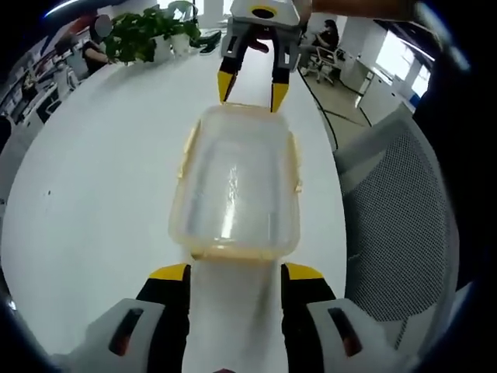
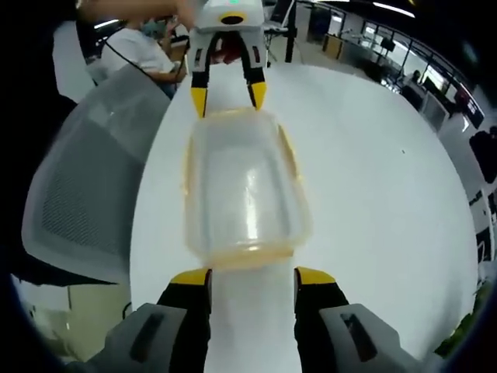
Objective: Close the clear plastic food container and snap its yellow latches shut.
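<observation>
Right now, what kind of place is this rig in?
Looks like an open-plan office. A long white table carries the container, a mesh office chair stands beside it, a potted plant sits at the far end, and a seated person is at a desk behind.

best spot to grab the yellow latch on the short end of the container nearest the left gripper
Take the yellow end latch by its lower edge, coming straight in from the left gripper along the table. The latch lies along the clear container's short end, squarely facing the open jaws, so they can press it against the wall.
</observation>
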Tool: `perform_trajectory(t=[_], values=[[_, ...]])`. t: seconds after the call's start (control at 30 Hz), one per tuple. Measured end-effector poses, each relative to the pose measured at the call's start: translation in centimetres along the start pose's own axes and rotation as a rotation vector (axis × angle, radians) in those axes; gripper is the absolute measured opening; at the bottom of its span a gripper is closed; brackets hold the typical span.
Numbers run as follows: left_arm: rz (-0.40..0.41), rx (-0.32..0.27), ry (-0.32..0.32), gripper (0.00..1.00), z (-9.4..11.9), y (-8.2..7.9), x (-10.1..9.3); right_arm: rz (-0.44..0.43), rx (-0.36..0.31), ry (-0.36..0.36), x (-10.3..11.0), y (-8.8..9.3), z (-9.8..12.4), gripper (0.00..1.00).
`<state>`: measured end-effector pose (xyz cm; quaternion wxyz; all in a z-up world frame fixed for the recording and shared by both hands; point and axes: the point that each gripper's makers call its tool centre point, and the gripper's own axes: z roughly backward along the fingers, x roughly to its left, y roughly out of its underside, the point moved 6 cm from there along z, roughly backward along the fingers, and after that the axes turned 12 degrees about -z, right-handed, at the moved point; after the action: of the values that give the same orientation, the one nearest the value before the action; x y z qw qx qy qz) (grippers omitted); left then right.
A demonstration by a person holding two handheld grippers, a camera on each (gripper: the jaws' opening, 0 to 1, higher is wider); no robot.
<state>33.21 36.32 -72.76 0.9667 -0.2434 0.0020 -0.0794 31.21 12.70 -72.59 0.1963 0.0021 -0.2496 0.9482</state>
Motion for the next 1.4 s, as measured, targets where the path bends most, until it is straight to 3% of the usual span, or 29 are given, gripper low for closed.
perform_trajectory(t=[0.07, 0.13, 0.2, 0.33, 0.4, 0.53, 0.8, 0.93, 1.0, 1.27, 1.4], values=[[0.039, -0.011, -0.011, 0.45, 0.3, 0.0, -0.1, -0.048, -0.006, -0.018, 0.2, 0.0, 0.2, 0.42], [0.142, -0.082, -0.016, 0.45, 0.6, -0.6, -0.1, -0.081, -0.014, -0.015, 0.2, -0.1, 0.5, 0.42], [0.211, -0.091, -0.013, 0.45, 0.8, -0.4, -0.1, -0.147, -0.031, -0.027, 0.2, -0.2, 0.6, 0.42], [0.249, -0.059, -0.026, 0.43, 0.6, 0.4, 0.0, -0.268, -0.045, -0.024, 0.1, -0.1, 0.8, 0.4], [0.291, -0.078, -0.019, 0.43, 0.5, 0.2, -0.3, -0.349, -0.046, -0.024, 0.0, 0.1, 1.0, 0.36], [0.369, -0.127, -0.004, 0.41, 0.6, 0.0, -0.5, -0.415, -0.101, -0.02, -0.1, 0.0, 1.3, 0.36], [0.569, -0.21, -0.049, 0.41, 0.9, 0.4, -0.6, -0.536, -0.181, -0.014, 0.0, 0.1, 1.2, 0.36], [0.601, -0.199, -0.072, 0.37, 0.8, 0.8, -0.8, -0.634, -0.233, -0.004, -0.1, 0.0, 0.9, 0.35], [0.649, -0.233, -0.079, 0.38, 0.7, 0.7, -0.9, -0.682, -0.255, -0.009, -0.1, -0.1, 0.9, 0.35], [0.807, -0.309, -0.104, 0.4, 0.3, 0.2, -1.0, -0.683, -0.273, 0.004, 0.5, -0.3, 0.7, 0.34], [0.873, -0.329, -0.122, 0.4, 0.1, 0.2, -1.1, -0.733, -0.291, 0.009, 0.5, -0.2, 0.6, 0.34]])
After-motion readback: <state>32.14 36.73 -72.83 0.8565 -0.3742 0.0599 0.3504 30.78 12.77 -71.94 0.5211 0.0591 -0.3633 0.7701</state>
